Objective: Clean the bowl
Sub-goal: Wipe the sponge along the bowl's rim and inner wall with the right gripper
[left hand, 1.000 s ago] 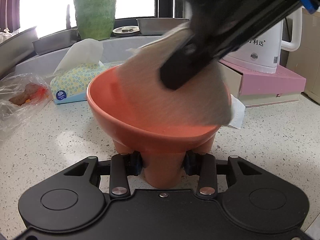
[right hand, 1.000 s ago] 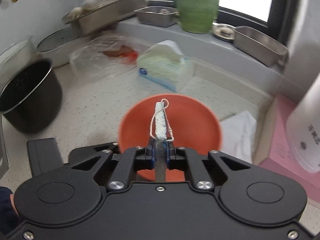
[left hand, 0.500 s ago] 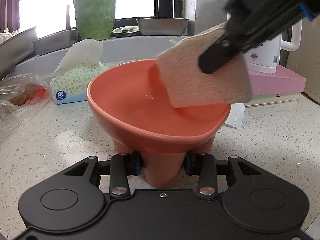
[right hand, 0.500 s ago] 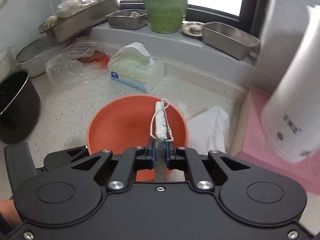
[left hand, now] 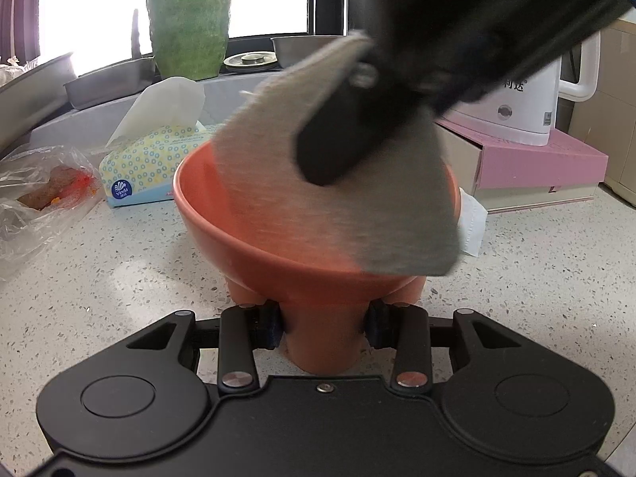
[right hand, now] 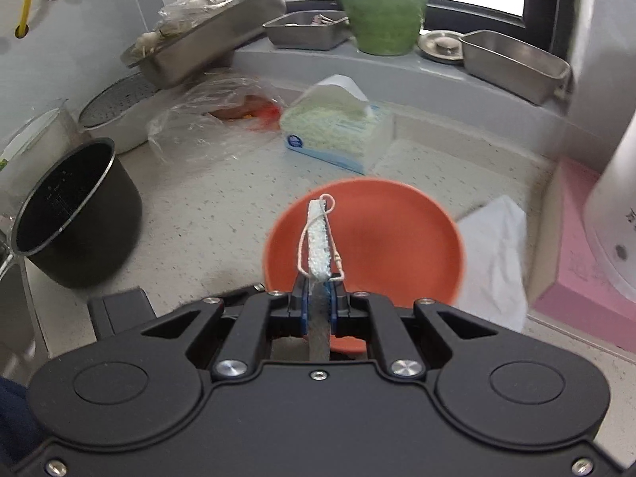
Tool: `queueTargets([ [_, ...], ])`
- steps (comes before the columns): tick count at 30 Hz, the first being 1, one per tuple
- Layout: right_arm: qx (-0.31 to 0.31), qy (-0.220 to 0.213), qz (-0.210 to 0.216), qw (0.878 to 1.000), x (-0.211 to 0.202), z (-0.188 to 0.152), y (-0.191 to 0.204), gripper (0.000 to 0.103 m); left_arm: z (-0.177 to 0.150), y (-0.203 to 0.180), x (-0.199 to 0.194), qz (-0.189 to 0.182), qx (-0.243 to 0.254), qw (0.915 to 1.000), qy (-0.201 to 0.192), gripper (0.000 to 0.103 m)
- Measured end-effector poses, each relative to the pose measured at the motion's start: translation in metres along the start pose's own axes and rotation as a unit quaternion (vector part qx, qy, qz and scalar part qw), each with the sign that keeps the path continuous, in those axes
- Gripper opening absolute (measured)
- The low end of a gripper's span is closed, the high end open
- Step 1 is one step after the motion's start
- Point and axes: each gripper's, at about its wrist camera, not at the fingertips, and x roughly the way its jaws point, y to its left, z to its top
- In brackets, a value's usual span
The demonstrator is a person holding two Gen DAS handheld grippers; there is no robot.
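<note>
Home kitchen: speckled countertop (right hand: 222,214), kettle (left hand: 528,115), steel trays (right hand: 512,63)

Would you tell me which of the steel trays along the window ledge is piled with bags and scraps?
The long tilted steel tray at far left, leaning over the white pot. The other two trays, flanking the green vase, carry no such pile.

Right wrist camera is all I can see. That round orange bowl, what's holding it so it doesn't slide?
Observer: The left gripper clamps the round orange bowl by its foot, low against the speckled countertop.
Operator: Is my scrubby thing wide? I only see a thin edge.
Observer: Yes. The flat grey scouring pad shows a broad face from the left wrist view. It covers the bowl's right side there, pinched in the right gripper.
</note>
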Motion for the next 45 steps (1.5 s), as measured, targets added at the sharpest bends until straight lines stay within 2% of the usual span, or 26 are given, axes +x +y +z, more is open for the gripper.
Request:
queueTargets([
  [6,-0.008,-0.034,-0.025,0.999,0.001,0.009,-0.001,0.011,0.000,-0.001,0.000,0.001,-0.001,1.0000,0.000,0.038],
  [10,-0.025,-0.052,-0.079,0.995,-0.001,0.008,-0.010,0.011,0.000,-0.003,0.000,0.002,-0.002,1.0000,0.000,0.038],
  [16,-0.023,-0.047,-0.113,0.992,-0.007,-0.001,-0.022,0.011,0.000,-0.003,0.000,0.002,-0.003,1.0000,0.000,0.038],
  [22,-0.045,-0.027,-0.122,0.991,-0.011,-0.012,-0.020,0.011,0.000,0.000,0.000,0.000,0.000,1.0000,0.000,0.038],
  [26,-0.025,-0.006,-0.102,0.994,-0.011,-0.011,-0.022,0.011,-0.001,0.001,0.000,-0.002,0.001,1.0000,-0.001,0.038],
  [30,0.032,0.015,-0.044,0.998,-0.010,-0.012,-0.028,0.011,-0.001,0.003,0.000,-0.004,0.002,1.0000,0.000,0.038],
  [35,0.089,0.038,0.025,0.995,-0.003,-0.009,-0.031,0.011,-0.001,0.003,0.000,-0.004,0.001,1.0000,-0.001,0.038],
  [41,0.104,0.036,0.054,0.992,0.004,0.000,-0.023,0.011,-0.001,0.002,0.000,-0.005,-0.001,1.0000,-0.001,0.038],
  [45,0.100,0.024,0.042,0.994,0.009,0.004,-0.020,0.011,-0.001,0.001,0.000,-0.005,-0.001,1.0000,-0.001,0.038],
])
